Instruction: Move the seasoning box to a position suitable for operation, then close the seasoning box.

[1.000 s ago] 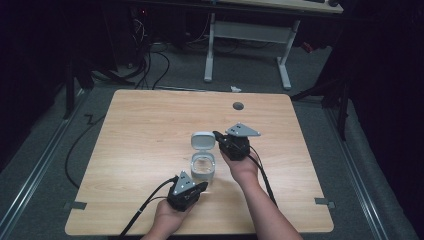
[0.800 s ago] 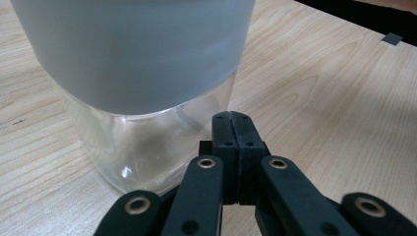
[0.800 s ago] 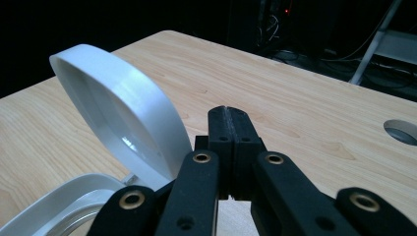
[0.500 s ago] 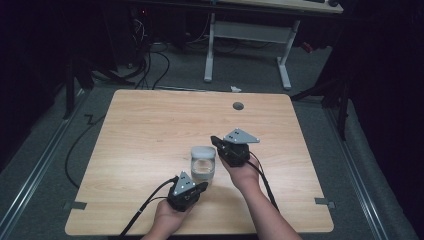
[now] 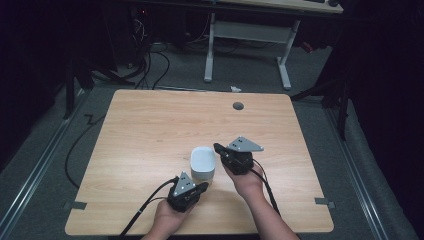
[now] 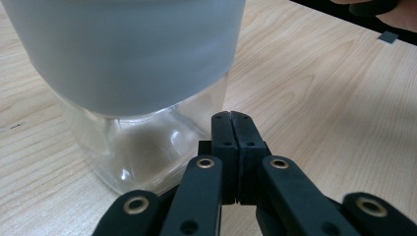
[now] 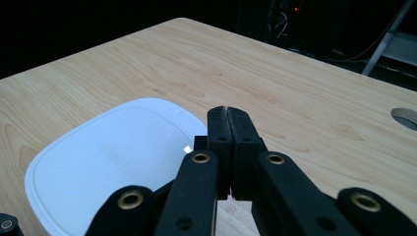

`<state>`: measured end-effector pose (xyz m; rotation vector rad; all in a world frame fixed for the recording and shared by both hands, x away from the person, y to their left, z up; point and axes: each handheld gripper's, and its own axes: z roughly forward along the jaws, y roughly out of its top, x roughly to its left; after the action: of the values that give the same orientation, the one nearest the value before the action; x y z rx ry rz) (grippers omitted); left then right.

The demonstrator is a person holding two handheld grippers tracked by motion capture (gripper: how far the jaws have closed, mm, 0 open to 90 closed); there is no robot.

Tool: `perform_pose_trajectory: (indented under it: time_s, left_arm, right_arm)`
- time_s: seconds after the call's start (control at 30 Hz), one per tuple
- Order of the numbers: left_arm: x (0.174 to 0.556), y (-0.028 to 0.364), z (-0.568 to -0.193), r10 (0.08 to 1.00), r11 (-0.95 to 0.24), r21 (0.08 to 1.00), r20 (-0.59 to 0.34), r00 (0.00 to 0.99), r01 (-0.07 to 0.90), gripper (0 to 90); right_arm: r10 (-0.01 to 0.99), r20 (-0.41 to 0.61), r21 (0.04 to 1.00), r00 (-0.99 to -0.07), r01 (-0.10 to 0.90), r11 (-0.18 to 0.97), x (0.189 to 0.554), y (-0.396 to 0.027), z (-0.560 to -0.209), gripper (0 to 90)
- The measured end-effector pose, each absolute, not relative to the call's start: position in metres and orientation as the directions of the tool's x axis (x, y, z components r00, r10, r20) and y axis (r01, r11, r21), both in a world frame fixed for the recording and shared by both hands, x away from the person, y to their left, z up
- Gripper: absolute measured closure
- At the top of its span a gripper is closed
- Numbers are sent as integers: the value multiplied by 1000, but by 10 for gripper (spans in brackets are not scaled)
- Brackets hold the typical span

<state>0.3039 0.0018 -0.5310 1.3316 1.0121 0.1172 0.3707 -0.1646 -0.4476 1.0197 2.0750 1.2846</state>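
- Since a second earlier, the white lid (image 5: 203, 161) had gone from lying on the table behind the jar to sitting on top of the jar (image 6: 147, 147), and the right gripper (image 5: 218, 148) had shifted a little toward the person's side along with it.
- The left gripper (image 5: 204, 186) had stayed where it was, near the front edge of the table (image 5: 150, 125).
- The left gripper's fingers (image 6: 222, 147) were pressed fully together with nothing between them.
- In the left gripper view their tips sat low beside the jar's clear glass base, very close to it; whether they touched the glass could not be told.
- The right gripper's fingers (image 7: 223, 142) were likewise closed tight on each other, holding nothing.
- In the right gripper view they hung just above the lid's edge, tips pointing over its rounded corner; contact with the lid could not be made out.
- The jar stood upright on the table, toward the front and about midway across, between the two grippers.
- The lid covered the jar's mouth squarely, its frosted rim wrapping the upper part of the glass.
- In the high view the left gripper lay just in front of the jar and the right gripper just to its right.
- A round hole (image 5: 238, 106) sat near the table's far edge, well apart from the jar.
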Motion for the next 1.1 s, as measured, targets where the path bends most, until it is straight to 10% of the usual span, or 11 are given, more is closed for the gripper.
perform_pose_trajectory:
  time_s: [0.57, 1.1]
  left_arm:
    - [299, 49, -496, 583, 308, 838, -541, 607, 451, 874]
    - [339, 124, -499, 759, 334, 873, -473, 447, 356, 623]
  right_arm:
    - [828, 19, 896, -560, 377, 235, 366, -189, -460, 859]
    - [870, 42, 888, -492, 417, 193, 362, -224, -474, 766]
